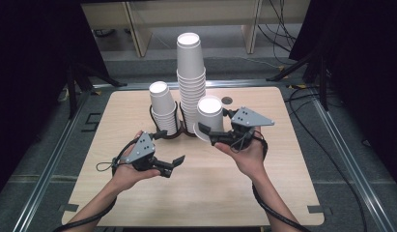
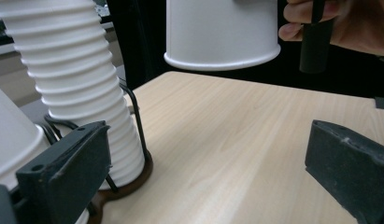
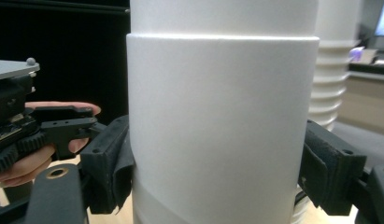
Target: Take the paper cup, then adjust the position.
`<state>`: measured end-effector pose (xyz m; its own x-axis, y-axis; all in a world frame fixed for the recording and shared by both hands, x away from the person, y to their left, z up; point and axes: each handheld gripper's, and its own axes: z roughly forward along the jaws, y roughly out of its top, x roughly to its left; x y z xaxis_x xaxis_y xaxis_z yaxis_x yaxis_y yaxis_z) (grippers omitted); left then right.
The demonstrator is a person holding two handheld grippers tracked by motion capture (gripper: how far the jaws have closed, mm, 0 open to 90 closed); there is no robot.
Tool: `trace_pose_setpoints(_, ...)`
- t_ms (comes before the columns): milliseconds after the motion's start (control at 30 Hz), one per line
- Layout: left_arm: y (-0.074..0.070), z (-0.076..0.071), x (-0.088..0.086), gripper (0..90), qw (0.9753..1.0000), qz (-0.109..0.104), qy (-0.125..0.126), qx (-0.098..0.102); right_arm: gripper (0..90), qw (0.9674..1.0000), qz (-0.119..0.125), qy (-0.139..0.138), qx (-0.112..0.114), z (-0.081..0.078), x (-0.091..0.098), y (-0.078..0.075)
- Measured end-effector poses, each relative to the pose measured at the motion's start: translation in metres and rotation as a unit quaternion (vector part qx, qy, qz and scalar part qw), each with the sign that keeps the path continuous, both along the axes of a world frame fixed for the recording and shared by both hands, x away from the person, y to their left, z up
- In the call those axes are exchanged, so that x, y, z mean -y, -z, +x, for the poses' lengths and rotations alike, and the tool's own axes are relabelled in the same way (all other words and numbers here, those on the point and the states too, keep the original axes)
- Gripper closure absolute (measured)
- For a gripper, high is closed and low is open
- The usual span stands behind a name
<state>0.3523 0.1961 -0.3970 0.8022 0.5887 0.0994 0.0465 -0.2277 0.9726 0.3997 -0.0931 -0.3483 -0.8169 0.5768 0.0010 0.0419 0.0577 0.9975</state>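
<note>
A tall stack of upturned white paper cups (image 1: 191, 82) and a shorter stack (image 1: 162, 108) stand in a black wire holder (image 1: 179, 133) at the middle of the wooden table (image 1: 138, 193). My right gripper (image 1: 213, 133) is shut on a single upturned white cup (image 1: 209, 113), held off the table just right of the tall stack. In the right gripper view its pads (image 3: 110, 168) press the cup's wall (image 3: 222, 116). My left gripper (image 1: 171, 147) is open and holds nothing, in front of the holder; the tall stack (image 2: 77, 84) is at its left jaw and the lifted cup (image 2: 222, 32) hangs ahead.
A small dark round hole (image 1: 227, 100) marks the table behind the cups. Bare wood (image 2: 236, 140) lies in front of and right of the holder. Beyond the table's far edge are pale wooden furniture (image 1: 138, 19) and loose cables (image 1: 283, 29) on a dark floor.
</note>
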Motion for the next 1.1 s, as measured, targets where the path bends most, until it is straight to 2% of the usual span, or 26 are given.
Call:
trace_pose_setpoints(67,0.005,-0.004,-0.002,0.0,1.0,-0.001,0.001,-0.006,22.0,0.9999,-0.01,-0.006,-0.009,-0.003,-0.003,0.008)
trace_pose_setpoints(133,0.011,-0.008,-0.004,0.0,0.9999,-0.004,0.002,-0.012,22.0,0.9998,-0.006,-0.016,-0.006,-0.005,-0.006,0.017)
trace_pose_setpoints(167,0.015,-0.01,-0.005,0.0,0.9999,-0.004,0.003,-0.013,22.0,0.9995,-0.001,-0.024,-0.019,-0.007,-0.008,0.022)
trace_pose_setpoints(200,0.015,-0.01,-0.005,0.0,0.9999,-0.004,0.003,-0.013,22.0,0.9997,-0.009,-0.017,-0.017,-0.009,-0.007,0.026)
trace_pose_setpoints(233,0.021,-0.014,-0.006,0.0,0.9998,-0.003,0.005,-0.017,22.0,0.9995,-0.002,-0.026,-0.017,-0.009,-0.009,0.032)
trace_pose_setpoints(333,0.029,-0.02,-0.007,0.0,0.9995,0.003,0.01,-0.029,22.0,0.9991,-0.009,-0.031,-0.027,-0.014,-0.011,0.046)
trace_pose_setpoints(367,0.033,-0.022,-0.007,0.0,0.9994,0.007,0.012,-0.03,22.0,0.9986,-0.003,-0.037,-0.038,-0.015,-0.012,0.05)
trace_pose_setpoints(433,0.038,-0.024,-0.006,0.0,0.9992,0.012,0.013,-0.035,22.0,0.9986,-0.003,-0.033,-0.041,-0.017,-0.013,0.058)
trace_pose_setpoints(467,0.04,-0.024,-0.006,0.0,0.9991,0.017,0.016,-0.037,22.0,0.9972,-0.003,-0.039,-0.064,-0.021,-0.013,0.061)
trace_pose_setpoints(500,0.042,-0.024,-0.005,0.0,0.9991,0.005,0.017,-0.037,22.0,0.9968,-0.002,-0.04,-0.069,-0.022,-0.013,0.063)
trace_pose_setpoints(533,0.042,-0.025,-0.005,0.0,0.9989,0.011,0.016,-0.042,22.0,0.9975,0.002,-0.038,-0.06,-0.022,-0.013,0.065)
trace_pose_setpoints(567,0.042,-0.026,-0.005,0.0,0.9989,0.011,0.017,-0.043,22.0,0.9977,-0.005,-0.033,-0.059,-0.023,-0.013,0.065)
trace_pose_setpoints(600,0.043,-0.026,-0.004,0.0,0.999,0.002,0.019,-0.04,22.0,0.9973,0.006,-0.041,-0.06,-0.023,-0.014,0.067)
trace_pose_setpoints(667,0.043,-0.027,-0.005,0.0,0.9988,0.009,0.018,-0.045,22.0,0.9974,0.005,-0.039,-0.06,-0.024,-0.015,0.068)
trace_pose_setpoints(733,0.043,-0.027,-0.004,0.0,0.9989,0.007,0.018,-0.043,22.0,0.9975,-0.003,-0.038,-0.059,-0.023,-0.015,0.068)
trace_pose_setpoints(800,0.044,-0.026,-0.005,0.0,0.9988,0.0,0.021,-0.045,22.0,0.9973,0.001,-0.043,-0.059,-0.022,-0.017,0.069)
trace_pose_setpoints(867,0.044,-0.026,-0.006,0.0,0.9985,0.006,0.02,-0.051,22.0,0.9974,0.012,-0.044,-0.055,-0.022,-0.018,0.068)
trace_pose_setpoints(900,0.045,-0.025,-0.006,0.0,0.9984,0.003,0.018,-0.053,22.0,0.9964,0.009,-0.052,-0.067,-0.022,-0.018,0.069)
trace_pose_setpoints(933,0.046,-0.024,-0.005,0.0,0.9982,0.004,0.02,-0.056,22.0,0.9965,0.001,-0.051,-0.066,-0.021,-0.018,0.069)
trace_pose_setpoints(967,0.047,-0.023,-0.004,0.0,0.9977,-0.003,0.023,-0.064,22.0,0.9961,0.012,-0.058,-0.066,-0.02,-0.021,0.071)
trace_pose_setpoints(1067,0.05,-0.022,-0.003,0.0,0.9971,-0.002,0.026,-0.072,22.0,0.9955,0.007,-0.062,-0.071,-0.02,-0.022,0.073)
trace_pose_setpoints(1100,0.052,-0.021,-0.001,0.0,0.9968,-0.006,0.028,-0.074,22.0,0.9934,0.01,-0.079,-0.083,-0.021,-0.025,0.076)
